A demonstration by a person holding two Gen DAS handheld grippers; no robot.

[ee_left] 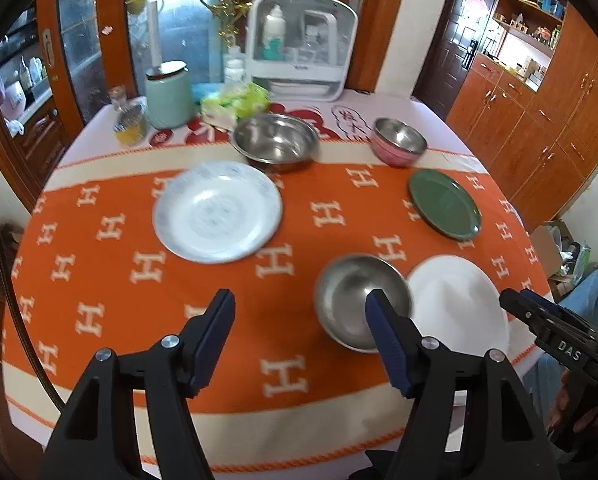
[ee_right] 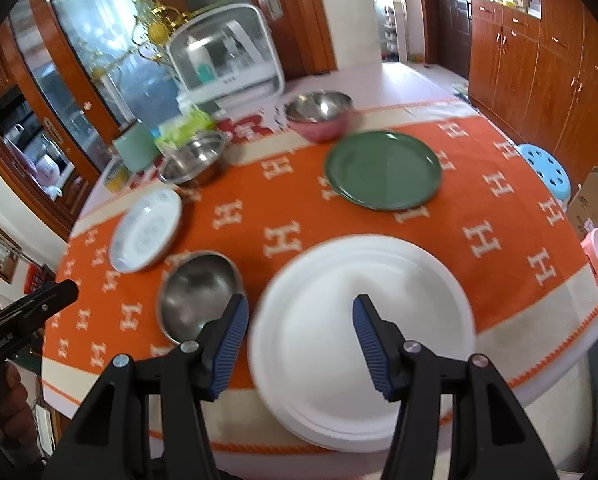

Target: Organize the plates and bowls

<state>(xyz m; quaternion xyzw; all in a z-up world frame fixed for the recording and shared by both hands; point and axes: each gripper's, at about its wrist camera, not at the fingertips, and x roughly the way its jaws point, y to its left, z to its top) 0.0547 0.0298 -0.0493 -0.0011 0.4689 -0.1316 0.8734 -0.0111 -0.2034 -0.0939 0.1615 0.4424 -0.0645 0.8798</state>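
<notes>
both tongs, left tongs (ee_left: 299, 312) and right tongs (ee_right: 297, 320), hang open and empty above the tabletop (ee_left: 99, 280). nothing appears stacked yet; judged an early sorting step. small steel bowl (ee_left: 359, 300) sits just beside the white plate (ee_right: 359, 320) at the near edge. patterned plate (ee_left: 217, 210), green plate (ee_right: 383, 168), large steel bowl (ee_left: 277, 142) and pink bowl (ee_right: 319, 114) lie apart. next move calls for a rim grip; the canister (ee_left: 167, 96) and dish cabinet (ee_left: 303, 48) crowd the far side.

small bowl (ee_left: 353, 300) left of near plate (ee_left: 459, 304) | large bowl (ee_left: 275, 142) behind far plate (ee_left: 217, 210)
</notes>
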